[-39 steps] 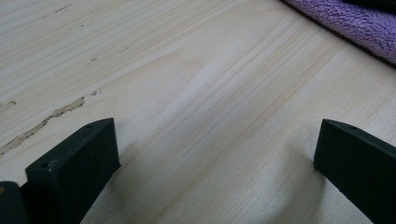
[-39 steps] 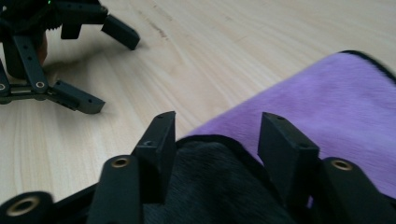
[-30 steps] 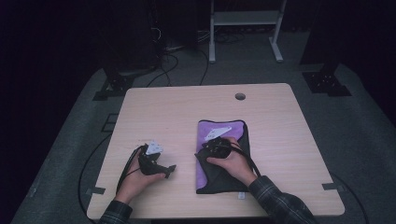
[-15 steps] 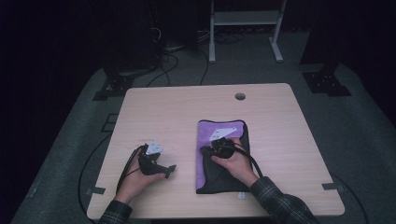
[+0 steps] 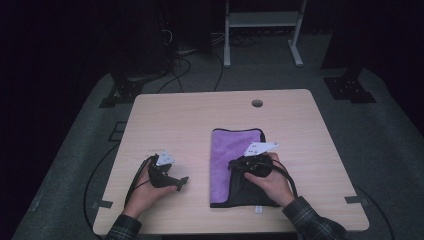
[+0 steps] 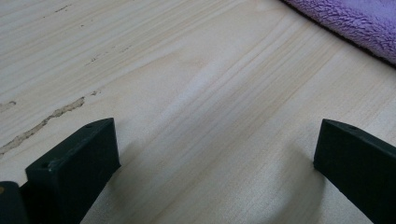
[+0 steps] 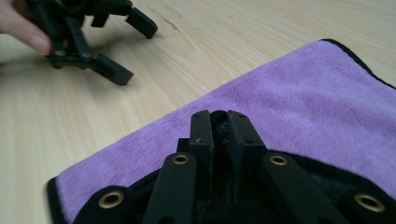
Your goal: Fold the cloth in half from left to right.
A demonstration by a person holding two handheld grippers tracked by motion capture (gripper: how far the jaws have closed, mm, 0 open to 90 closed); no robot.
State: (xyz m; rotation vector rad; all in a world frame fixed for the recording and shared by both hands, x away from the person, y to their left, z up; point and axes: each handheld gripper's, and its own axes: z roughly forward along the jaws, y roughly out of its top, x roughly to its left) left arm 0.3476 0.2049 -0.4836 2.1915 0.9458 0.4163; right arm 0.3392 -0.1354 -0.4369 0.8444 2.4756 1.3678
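Dark room, light wood table [image 5: 200, 120] with a cable hole [image 5: 257, 103] at the far edge, metal stand legs [image 5: 260, 30] and floor cables beyond.

Near edge: plaid sleeve [image 5: 312, 226] at near right, both forearms coming in from below. Right gripper [image 7: 219, 122] pinched tight on a fold of the purple cloth [image 5: 227, 155], jaws nearly together with dark fabric between them. Cloth right of table centre, lying flat, long side running near to far; near-right part turned over, black underside [image 5: 245, 192] facing up. Small white tag [image 5: 258, 208] poking out at the near hem.

Left gripper [image 5: 176, 184] resting on bare wood just left of the cloth, jaws spread wide, nothing between them. Cloth edge only at the top right corner of the left gripper view.

Step in hand, by the look of it: folding the cloth, right claw carrying the gripped edge over. Next move likely needs lifting that fold toward the far edge and laying it square; left claw free to pin the near-left corner.

Hard to tell: how much fabric sits in the right jaws, whether one layer or two. Near-right cloth corner hidden under the hand.
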